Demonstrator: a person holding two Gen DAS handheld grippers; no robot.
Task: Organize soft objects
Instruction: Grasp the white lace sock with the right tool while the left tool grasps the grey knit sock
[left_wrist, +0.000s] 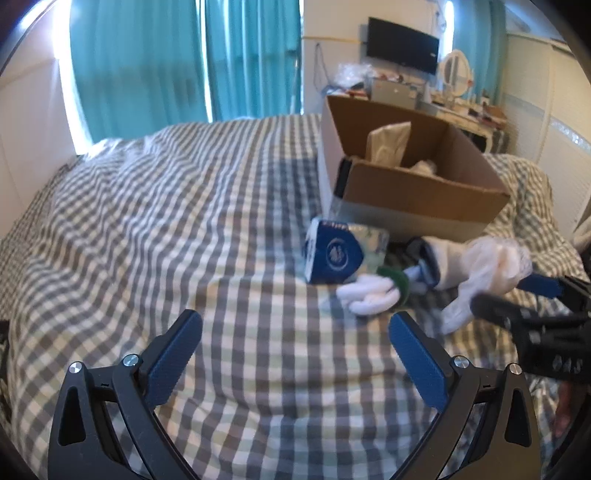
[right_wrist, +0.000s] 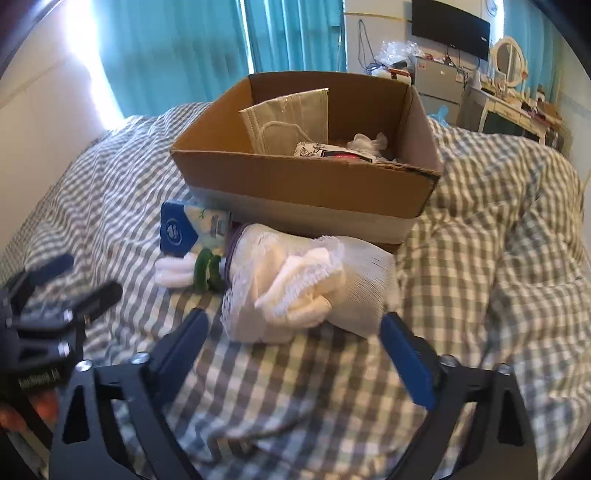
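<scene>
- The cream mesh-wrapped cloth bundle (right_wrist: 314, 291) lies on the checked bedspread (right_wrist: 480, 221), touching the cardboard box (right_wrist: 303, 177) front and just ahead of the right gripper (right_wrist: 295, 332), whose jaws are spread wide and hold nothing.
- White socks with green bands (left_wrist: 373, 295) and a blue tissue pack (left_wrist: 336, 254) lie beside it.
- The left gripper (left_wrist: 295, 328) is wide apart, with bare bedspread beneath it.
- The box's contents are partly hidden; the pack's print is unreadable.
</scene>
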